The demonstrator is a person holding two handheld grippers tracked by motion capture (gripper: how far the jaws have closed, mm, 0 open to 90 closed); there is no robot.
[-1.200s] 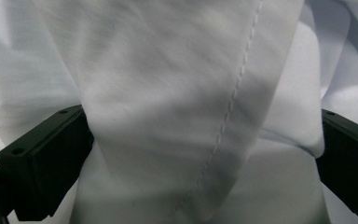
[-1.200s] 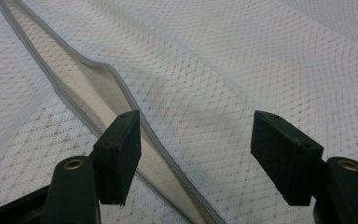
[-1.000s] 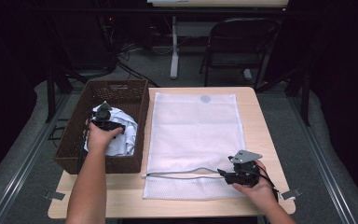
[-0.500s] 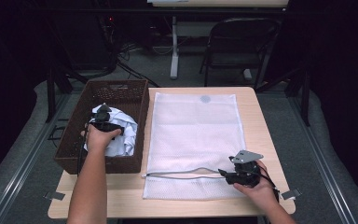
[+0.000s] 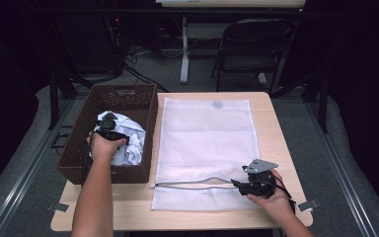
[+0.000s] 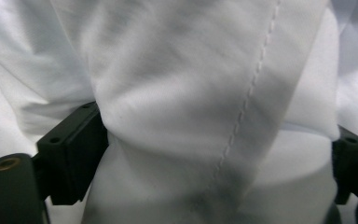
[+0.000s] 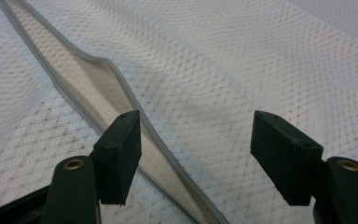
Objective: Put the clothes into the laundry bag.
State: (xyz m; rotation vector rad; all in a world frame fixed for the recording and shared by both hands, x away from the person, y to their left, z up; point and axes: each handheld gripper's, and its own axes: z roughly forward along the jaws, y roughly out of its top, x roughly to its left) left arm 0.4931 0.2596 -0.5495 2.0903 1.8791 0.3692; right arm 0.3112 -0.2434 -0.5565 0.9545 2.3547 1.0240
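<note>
**Inspector:** High view first. What is on the table?

**Assistant:** A dark brown woven basket (image 5: 74, 153) stands at the left of the light wooden table (image 5: 276, 118). Crumpled white cotton cloth (image 5: 131, 136) lies inside it. Just beside the basket, a white mesh laundry bag with a grey zipper (image 5: 207, 143) lies flat; its near end has the zipper line bowed open.

**Inspector:** The grippers?

**Assistant:** The left gripper (image 5: 107, 123) is down in the basket on the cloth, largely covered by the hand, so its jaws cannot be made out from here. The right gripper (image 5: 239, 185) sits low on the bag's near right part, at the zipper's end. Its tips are too small to read at this range.

**Inspector:** Left gripper view.

**Assistant:** The left gripper (image 6: 214, 154) has its jaws set wide, and a thick fold of the white cloth (image 6: 191, 93) with a stitched seam bulges between them. The left pad presses against the fold. The right jaw is cut off at the frame edge, so contact there is unclear. I read it as spread around the cloth, not yet clamped. The basket is hidden behind the cloth.

**Inspector:** Right gripper view.

**Assistant:** The right gripper (image 7: 196, 140) is released, jaws well apart, hovering close over the mesh bag (image 7: 261, 56). The grey zipper edge runs beside the left jaw, with the gap showing a paler lining. Whether the tips touch the mesh cannot be told.
</note>
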